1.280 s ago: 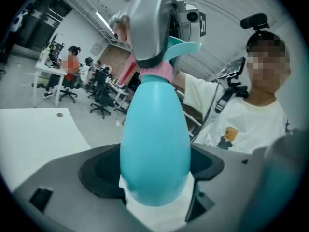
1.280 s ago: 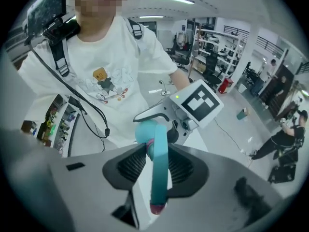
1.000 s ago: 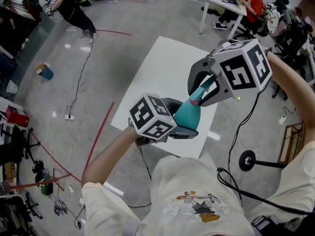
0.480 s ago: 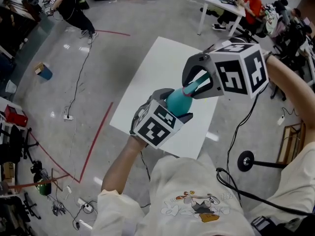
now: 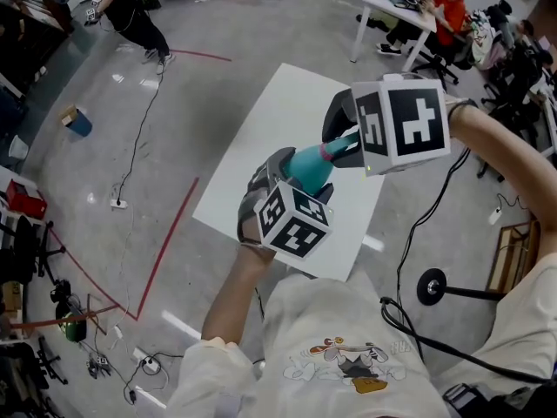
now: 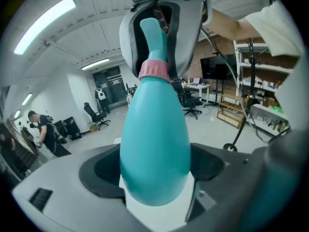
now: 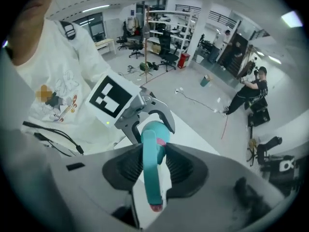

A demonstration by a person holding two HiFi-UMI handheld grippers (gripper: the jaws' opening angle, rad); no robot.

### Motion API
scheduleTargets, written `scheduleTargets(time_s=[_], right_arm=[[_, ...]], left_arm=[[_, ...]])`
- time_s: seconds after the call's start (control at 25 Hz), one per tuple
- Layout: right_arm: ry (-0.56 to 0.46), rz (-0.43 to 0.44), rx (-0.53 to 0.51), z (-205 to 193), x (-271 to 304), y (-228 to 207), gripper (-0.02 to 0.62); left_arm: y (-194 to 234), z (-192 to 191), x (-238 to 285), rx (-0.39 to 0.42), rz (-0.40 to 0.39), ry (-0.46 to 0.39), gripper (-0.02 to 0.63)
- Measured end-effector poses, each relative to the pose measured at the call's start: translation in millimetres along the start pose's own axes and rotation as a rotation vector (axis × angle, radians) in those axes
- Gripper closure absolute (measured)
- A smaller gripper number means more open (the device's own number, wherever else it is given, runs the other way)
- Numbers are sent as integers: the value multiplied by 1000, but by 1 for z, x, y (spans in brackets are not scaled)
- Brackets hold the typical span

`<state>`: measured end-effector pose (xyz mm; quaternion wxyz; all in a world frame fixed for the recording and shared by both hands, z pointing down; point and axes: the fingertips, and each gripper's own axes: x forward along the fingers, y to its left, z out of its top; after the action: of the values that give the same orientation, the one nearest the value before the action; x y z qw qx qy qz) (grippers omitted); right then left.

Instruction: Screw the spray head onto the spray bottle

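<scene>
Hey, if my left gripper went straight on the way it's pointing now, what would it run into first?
The right gripper, most likely: the spray bottle the left gripper clamps points its spray head straight into the right jaws, which are closed on it.

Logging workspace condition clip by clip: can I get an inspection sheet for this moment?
Surface: white table, bare where it shows.
Job's things: teal spray bottle held off the table; spray head with pink collar sits on its neck; how far it is screwed on cannot be told.
Clutter: nothing seen on the table.
Tools: left tool shut on the spray bottle; right tool shut on the spray head.
Cables: black cable hangs from the right tool; another crosses the floor.
Surroundings: red tape on the floor; standing person; seated person at a desk.
</scene>
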<state>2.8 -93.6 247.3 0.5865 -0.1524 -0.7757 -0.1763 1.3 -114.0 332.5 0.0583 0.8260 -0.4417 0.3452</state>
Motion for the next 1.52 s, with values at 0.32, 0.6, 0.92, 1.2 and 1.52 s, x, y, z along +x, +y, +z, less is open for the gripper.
scheduleTargets(time_s=[0.32, 0.6, 0.92, 1.2, 1.52], right_arm=[[-32, 38, 185, -8, 8, -2, 466], [-72, 0, 225, -10, 15, -11, 465], [-119, -3, 62, 4, -15, -9, 408], [-195, 18, -19, 3, -47, -7, 408], [-186, 17, -343, -16, -47, 6, 408]], left_arm=[[6, -7, 5, 49, 138, 41, 201], [2, -9, 18, -4, 46, 10, 201], [-7, -11, 16, -49, -243, -45, 201], [-19, -23, 9, 23, -460, -81, 201], [-59, -20, -19, 38, -1030, -212, 201]])
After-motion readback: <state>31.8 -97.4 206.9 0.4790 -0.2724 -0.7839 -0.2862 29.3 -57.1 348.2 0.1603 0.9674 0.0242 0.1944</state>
